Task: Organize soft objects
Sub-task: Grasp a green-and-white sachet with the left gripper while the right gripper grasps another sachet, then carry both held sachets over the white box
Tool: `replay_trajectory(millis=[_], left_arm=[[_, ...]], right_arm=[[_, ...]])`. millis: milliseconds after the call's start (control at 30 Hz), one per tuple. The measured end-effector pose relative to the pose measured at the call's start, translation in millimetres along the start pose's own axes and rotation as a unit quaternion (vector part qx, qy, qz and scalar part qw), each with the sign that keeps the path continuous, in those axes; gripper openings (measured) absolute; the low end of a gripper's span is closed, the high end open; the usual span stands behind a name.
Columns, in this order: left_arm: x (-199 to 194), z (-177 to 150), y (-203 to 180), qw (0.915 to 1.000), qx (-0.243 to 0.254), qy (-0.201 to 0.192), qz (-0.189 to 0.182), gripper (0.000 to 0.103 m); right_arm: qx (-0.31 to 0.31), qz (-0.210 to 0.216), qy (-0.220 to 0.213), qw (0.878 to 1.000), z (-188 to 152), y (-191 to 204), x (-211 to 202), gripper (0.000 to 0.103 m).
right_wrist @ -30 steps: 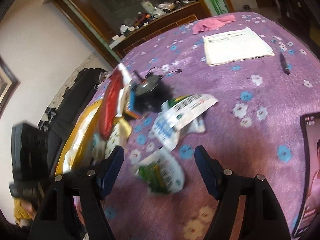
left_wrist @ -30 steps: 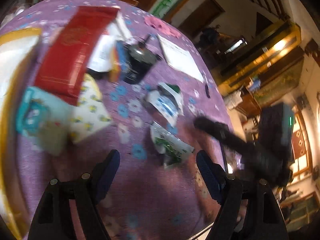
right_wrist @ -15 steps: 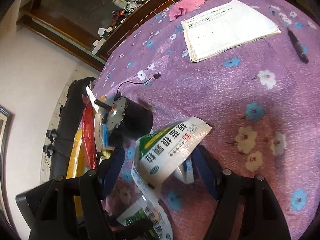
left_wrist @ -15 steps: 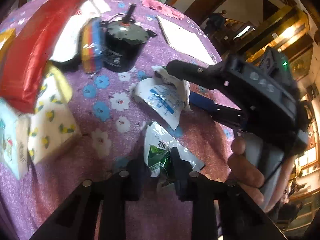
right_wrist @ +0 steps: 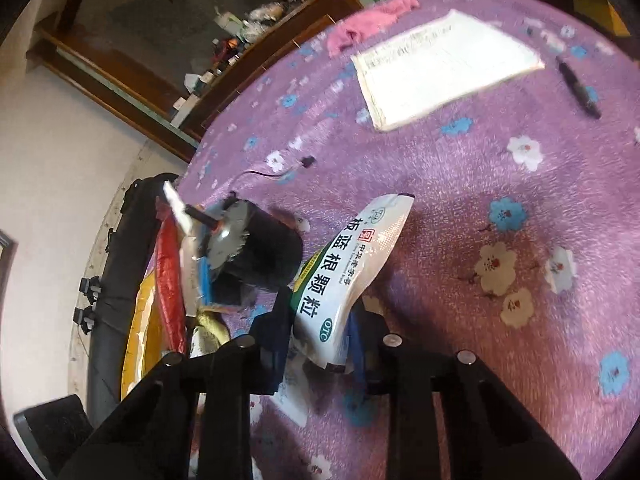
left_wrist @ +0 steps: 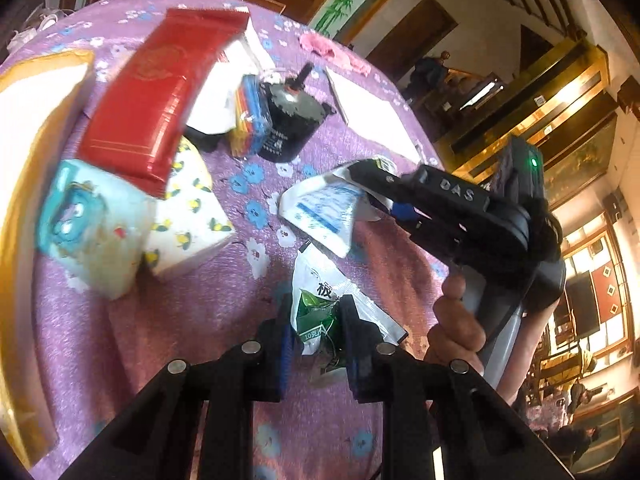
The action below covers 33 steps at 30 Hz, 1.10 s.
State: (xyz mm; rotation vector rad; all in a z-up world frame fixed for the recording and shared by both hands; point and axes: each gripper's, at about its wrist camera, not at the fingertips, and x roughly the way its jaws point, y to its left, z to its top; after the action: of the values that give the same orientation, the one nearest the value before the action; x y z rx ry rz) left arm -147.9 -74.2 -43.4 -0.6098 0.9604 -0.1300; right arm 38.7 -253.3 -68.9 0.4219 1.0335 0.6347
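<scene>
Both tongs grip: left gripper (left_wrist: 316,336) pinches the green sachet (left_wrist: 320,308) near the black motor (left_wrist: 288,120), right gripper (right_wrist: 320,332) is closing on the white granule sachet (right_wrist: 344,280), both light, floppy, slippery, best held mid-body.

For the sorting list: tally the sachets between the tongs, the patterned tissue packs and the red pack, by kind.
Sachets: 2, green sachet, white sachet
Patterned tissue packs: 2, blue pack, yellow-dotted pack
Red pack: 1
Total: 5

Two wrist fisheyes are looking steeply down, close.
Both are sharing the purple flowered tablecloth (left_wrist: 192,320) and black cylindrical motor (right_wrist: 260,256).
</scene>
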Motion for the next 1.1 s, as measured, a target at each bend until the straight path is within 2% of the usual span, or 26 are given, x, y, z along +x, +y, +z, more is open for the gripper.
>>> replay_trajectory(millis=[200, 367, 733, 933, 1100], left_arm=[[-17.3, -6.5, 7.8, 0.9999, -0.008, -0.009, -0.011, 0.021], [-22.2, -12.1, 6.0, 0.9998, -0.008, -0.014, -0.015, 0.020], [-45.3, -18.9, 20.9, 0.9987, -0.032, -0.029, -0.025, 0.020], [-75.8, -11.2, 37.2, 0.9966, -0.051, -0.062, -0.016, 0.020], [-104.4, -4.8, 56.2, 0.9930, -0.066, -0.098, -0.003, 0.020]], right_arm=[[-0.010, 0.034, -0.044, 0.998, -17.6, 3.7, -31.8, 0.024], [-0.018, 0.048, -0.054, 0.997, -34.0, 2.4, -50.9, 0.024], [-0.066, 0.088, -0.018, 0.994, -76.0, 24.7, -51.8, 0.024], [-0.118, 0.103, -0.013, 0.988, -84.6, 58.0, -53.7, 0.024], [-0.149, 0.123, 0.009, 0.981, -91.8, 87.4, -43.9, 0.024]])
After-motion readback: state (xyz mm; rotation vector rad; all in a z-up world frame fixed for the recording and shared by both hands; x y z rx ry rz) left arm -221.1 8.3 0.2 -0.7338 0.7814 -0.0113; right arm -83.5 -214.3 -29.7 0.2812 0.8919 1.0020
